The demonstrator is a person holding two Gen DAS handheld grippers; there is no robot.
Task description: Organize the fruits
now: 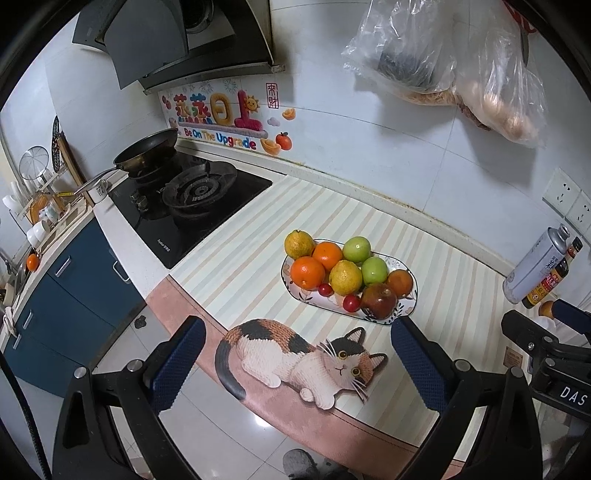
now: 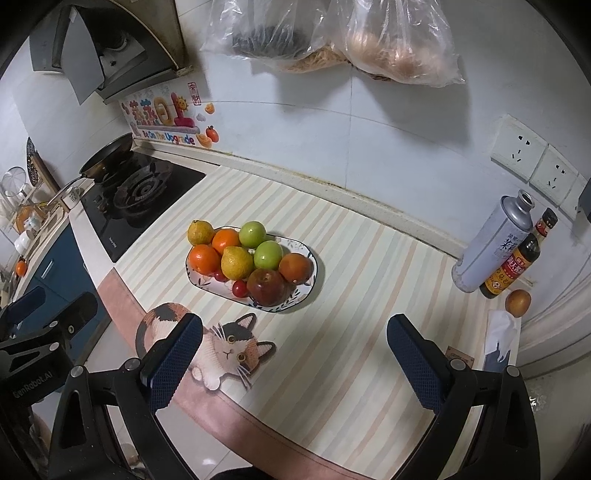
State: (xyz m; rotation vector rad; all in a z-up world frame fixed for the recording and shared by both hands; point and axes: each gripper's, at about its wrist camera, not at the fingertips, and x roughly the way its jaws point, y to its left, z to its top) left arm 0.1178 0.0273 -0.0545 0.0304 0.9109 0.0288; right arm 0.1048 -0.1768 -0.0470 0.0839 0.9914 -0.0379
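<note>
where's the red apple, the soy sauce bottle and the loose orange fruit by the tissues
red apple [image 2: 266,287]: right wrist view, on its dark red front skin.
soy sauce bottle [image 2: 511,268]: right wrist view, on its red label.
loose orange fruit [image 2: 518,302]: right wrist view, on the middle of its rind.

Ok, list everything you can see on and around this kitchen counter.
Oval patterned ceramic plate: one, white, mid-counter.
Round oranges: three, orange, on plate.
Yellow-green citrus fruits: two, on plate.
Green apples: two, on plate.
Dark red apple: one, plate front.
Cherry tomatoes: two, red, on plate.
Grey metal canister: one, right.
Dark sauce bottle: one, beside canister.
Loose brownish-orange fruit: one, far right.
Black frying pan: one, on stove.
Clear plastic bags: hanging on wall.
Left gripper: open, empty.
Right gripper: open, empty.
</note>
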